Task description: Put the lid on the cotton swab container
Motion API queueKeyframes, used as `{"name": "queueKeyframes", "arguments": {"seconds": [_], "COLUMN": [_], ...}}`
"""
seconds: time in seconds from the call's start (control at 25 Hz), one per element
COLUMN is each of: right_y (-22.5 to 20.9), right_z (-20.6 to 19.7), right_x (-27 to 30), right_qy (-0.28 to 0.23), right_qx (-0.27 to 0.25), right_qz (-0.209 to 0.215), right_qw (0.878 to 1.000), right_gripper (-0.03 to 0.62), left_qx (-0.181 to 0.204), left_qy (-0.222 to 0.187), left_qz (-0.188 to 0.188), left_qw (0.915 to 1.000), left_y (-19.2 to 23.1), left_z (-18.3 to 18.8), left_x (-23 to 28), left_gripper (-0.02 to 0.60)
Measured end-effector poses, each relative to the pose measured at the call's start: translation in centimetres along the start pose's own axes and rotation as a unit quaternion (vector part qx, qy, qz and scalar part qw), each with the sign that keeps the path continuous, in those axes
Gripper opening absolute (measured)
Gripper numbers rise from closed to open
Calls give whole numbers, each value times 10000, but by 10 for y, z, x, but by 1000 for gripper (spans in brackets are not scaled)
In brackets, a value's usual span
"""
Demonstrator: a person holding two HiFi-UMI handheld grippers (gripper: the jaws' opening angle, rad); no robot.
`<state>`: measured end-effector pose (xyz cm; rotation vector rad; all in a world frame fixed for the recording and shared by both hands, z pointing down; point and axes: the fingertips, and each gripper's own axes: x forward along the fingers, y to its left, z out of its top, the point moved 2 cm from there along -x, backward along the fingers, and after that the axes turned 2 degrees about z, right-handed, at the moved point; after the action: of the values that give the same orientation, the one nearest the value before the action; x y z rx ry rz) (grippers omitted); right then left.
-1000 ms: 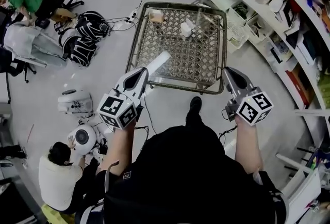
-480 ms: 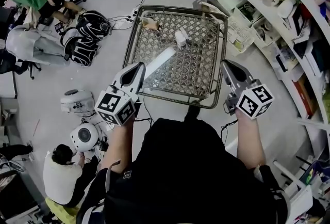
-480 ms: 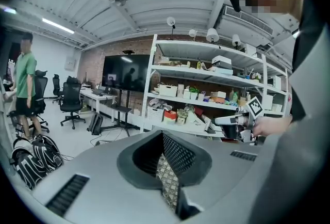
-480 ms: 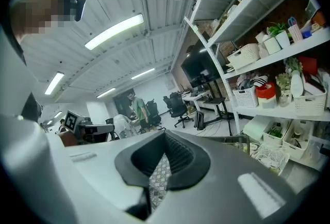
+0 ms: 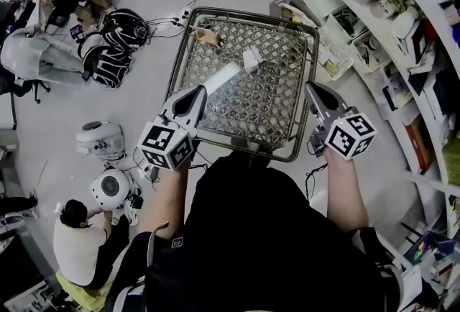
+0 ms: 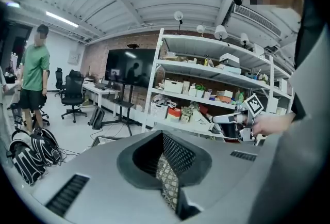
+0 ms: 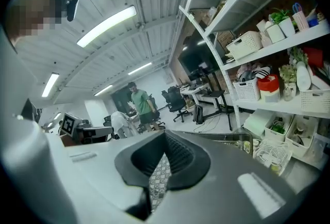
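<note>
Standing over a low desk [image 5: 273, 102] with a dark metal frame and a woven lattice top, the person holds both grippers above its near edge, well apart from the task's things. The grey left gripper [image 5: 195, 96] and the grey right gripper [image 5: 310, 91] are each clenched, with only a thin slit between the jaws and nothing in it. A small white boxy container [image 5: 251, 59], likely the cotton swab container, sits toward the far side of the desk. A smaller tan object [image 5: 209, 37] lies near the far left corner. Whether that is the lid is too small to tell. The task looks not yet begun. The likely trouble is a long reach across the desk with jaws unopened. A light lid could skid or tip on the uneven lattice, and a nudged container could topple.
</note>
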<state>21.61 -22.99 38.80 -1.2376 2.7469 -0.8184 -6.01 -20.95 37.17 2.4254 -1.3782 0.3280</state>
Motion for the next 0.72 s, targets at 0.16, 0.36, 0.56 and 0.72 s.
{"name": "queueKeyframes", "arguments": {"seconds": [0.16,0.36,0.56,0.72], "right_y": [-11,-33,-53,-60], "right_z": [2,-4,-20,-38], "right_x": [30,67,111,138], "right_qy": [93,416,747,985], "right_qx": [54,128,180,273], "right_qz": [-183,-405,-469,-505], "right_qw": [9998,9982,9959,9935], "right_gripper": [9,9,9,9], "left_qx": [-93,-206,-290,-181], "left_qy": [144,365,440,745], "left_qz": [-41,-225,-515,-569], "left_qw": [9998,9989,9973,9954], "left_y": [22,44,62,72], "left_z": [-10,-30,-49,-73], "left_x": [23,60,100,127], "left_gripper": [2,2,2,2]}}
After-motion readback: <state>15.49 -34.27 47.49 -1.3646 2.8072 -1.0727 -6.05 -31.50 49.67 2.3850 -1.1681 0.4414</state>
